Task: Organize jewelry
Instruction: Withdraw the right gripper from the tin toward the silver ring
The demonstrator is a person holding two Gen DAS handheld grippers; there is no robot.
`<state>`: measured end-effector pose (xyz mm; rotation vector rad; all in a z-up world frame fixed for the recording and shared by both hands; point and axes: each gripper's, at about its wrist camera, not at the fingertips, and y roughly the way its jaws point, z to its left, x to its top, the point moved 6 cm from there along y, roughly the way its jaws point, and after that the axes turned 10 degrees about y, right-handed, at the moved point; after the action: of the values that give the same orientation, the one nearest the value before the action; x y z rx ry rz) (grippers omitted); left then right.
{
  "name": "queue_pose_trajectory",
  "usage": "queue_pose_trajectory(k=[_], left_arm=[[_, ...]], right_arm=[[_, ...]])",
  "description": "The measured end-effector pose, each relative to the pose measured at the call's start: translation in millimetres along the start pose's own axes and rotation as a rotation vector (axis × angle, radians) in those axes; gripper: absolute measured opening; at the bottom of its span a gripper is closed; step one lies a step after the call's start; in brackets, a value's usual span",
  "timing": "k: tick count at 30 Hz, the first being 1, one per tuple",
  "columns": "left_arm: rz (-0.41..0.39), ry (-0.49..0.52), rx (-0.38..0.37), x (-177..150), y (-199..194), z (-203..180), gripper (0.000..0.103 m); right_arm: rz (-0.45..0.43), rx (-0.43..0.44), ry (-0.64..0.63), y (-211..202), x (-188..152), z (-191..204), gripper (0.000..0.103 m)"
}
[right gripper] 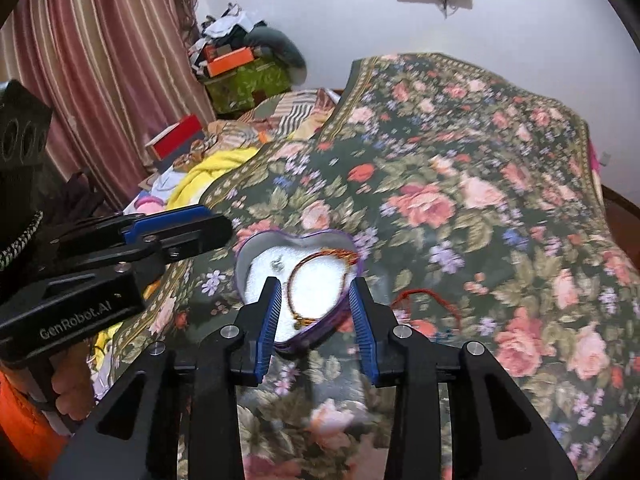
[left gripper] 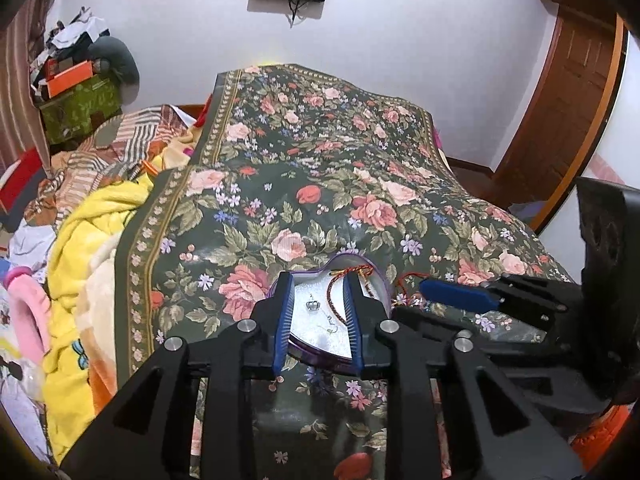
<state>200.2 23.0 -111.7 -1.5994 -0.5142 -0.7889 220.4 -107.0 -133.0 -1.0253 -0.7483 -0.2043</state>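
Left tongs (left gripper: 318,316) spread, nothing between the pads, hovering over the near side of the tin (left gripper: 320,344). Right tongs (right gripper: 314,316) also spread and empty, over the tin's near point.

Tin is heart-shaped, purple rim, open, sitting on the floral bedspread (left gripper: 304,168). Inside: a red-gold braided bracelet (right gripper: 316,284) looped across the liner, one end draped over the far-right rim; a small silver charm (left gripper: 312,305); a thin hook-like piece, likely an earring, too small to confirm. A red cord (right gripper: 424,298) lies outside on the bedspread, just right of the tin, not yet stowed.

Risks, as judgement:
- Both tongs crowd the same small tin; pads could collide or nudge it on the soft spread and tip the contents.
- Bracelet end over the rim could snag a pad and drag out.
- Red cord is thin and on busy fabric; a pinch could catch cloth or miss.

Readable text: "GenRobot.AI" on the left tool body in the right view. Nothing else is legible.
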Motion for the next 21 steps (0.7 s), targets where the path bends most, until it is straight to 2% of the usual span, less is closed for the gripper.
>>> queue_pose_trajectory(k=[2, 4, 11, 21], left_arm=[[-0.011, 0.006, 0.005, 4, -5, -3, 0.027], [-0.027, 0.017, 0.004, 7, -13, -10, 0.029], [-0.032, 0.07, -0.008, 9, -21, -40, 0.029], [0.059, 0.113, -0.08, -13, 3, -90, 0.029]], right_arm=[[-0.021, -0.032, 0.005, -8, 0, -8, 0.038], [-0.038, -0.058, 0.025, -18, -2, -20, 0.039], [-0.061, -0.144, 0.09, -44, -14, -60, 0.039], [-0.035, -0.203, 0.137, -65, -45, -95, 0.039]])
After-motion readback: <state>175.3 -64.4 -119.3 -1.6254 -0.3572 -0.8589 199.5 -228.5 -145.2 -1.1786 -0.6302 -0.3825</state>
